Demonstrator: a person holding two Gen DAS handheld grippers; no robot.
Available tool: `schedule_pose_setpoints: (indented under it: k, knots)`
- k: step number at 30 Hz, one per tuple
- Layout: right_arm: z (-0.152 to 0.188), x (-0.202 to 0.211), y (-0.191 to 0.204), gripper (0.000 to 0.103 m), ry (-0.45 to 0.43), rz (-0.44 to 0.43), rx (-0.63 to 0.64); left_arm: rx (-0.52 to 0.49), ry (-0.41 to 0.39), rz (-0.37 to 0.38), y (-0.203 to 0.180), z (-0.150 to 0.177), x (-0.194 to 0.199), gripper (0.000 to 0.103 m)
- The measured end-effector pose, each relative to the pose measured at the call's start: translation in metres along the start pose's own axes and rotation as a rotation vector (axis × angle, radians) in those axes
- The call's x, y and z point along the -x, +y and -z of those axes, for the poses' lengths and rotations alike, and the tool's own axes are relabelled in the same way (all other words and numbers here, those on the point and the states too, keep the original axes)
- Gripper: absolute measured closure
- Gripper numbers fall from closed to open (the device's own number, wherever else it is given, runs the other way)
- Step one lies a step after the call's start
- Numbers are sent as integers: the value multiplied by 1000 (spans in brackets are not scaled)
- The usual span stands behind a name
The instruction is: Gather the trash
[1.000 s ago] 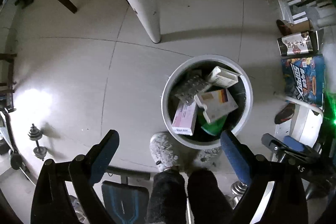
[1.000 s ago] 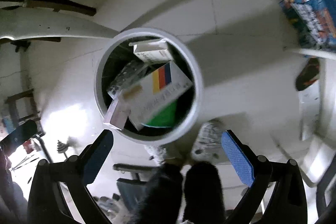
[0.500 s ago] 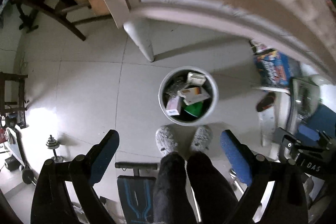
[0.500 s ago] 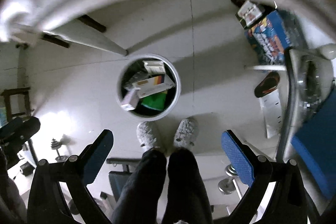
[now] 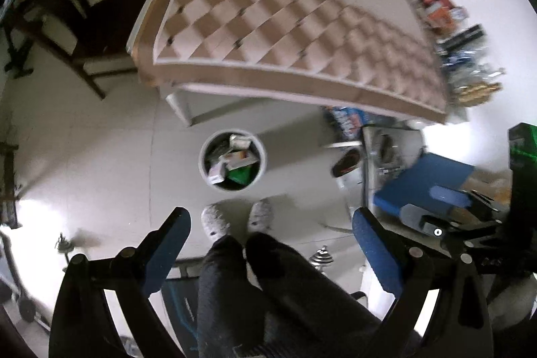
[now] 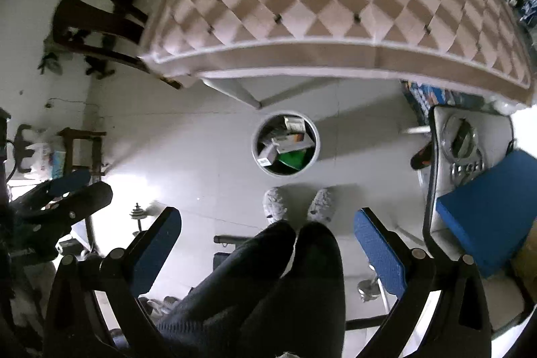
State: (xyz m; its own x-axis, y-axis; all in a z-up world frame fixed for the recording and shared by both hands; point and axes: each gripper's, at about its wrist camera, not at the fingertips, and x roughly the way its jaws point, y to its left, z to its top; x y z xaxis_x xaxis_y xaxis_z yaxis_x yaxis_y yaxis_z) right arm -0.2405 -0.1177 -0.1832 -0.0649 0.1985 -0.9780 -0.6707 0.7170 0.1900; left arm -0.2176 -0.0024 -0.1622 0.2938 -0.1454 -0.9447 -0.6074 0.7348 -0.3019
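Both the left gripper [image 5: 270,239] and right gripper [image 6: 266,235] hung spread and empty high above the box-filled white bin [image 6: 284,147] at twelve o'clock, seemingly ready for more trash.

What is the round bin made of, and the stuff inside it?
The bin looks like smooth white plastic: its rim is even and slightly glossy. The boxes inside look like printed cardboard, with flat faces and sharp folded edges. The green thing is too small to tell, maybe cardboard or plastic.

Left tool [image 5: 270,228] and right tool [image 6: 266,223] both point downward, jaws spread wide, gripping nothing.
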Motion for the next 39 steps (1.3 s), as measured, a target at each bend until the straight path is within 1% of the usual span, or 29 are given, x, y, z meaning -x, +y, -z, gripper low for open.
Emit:
schedule_pose_setpoints:
  k: [3, 7, 13, 17, 23, 27, 29, 39]
  knots:
    - [10, 42, 2, 0, -32, -29, 2, -20, -32, 43, -11, 1, 25, 5]
    - [19, 80, 5, 0, -63, -61, 7, -19, -65, 91, -17, 4, 51, 5]
    - [31, 117, 10, 0, -81, -106, 27, -16, -86, 133, -24, 12, 76, 5]
    - [35, 127, 15, 0, -82, -130, 37, -12, -104, 131, -23, 18, 87, 5]
    - [40, 131, 18, 0, -72, -148, 50, 0, -111, 135, -18, 22, 92, 5]
    - [41, 132, 20, 0, -67, -166, 49, -15, -117, 133, -18, 24, 95, 4]
    - [41, 130, 20, 0, -62, -164, 51, -25, -117, 138, -20, 25, 96, 0]
    - [45, 132, 19, 0, -49, -197, 49, -35, -120, 148, -23, 26, 99, 0]
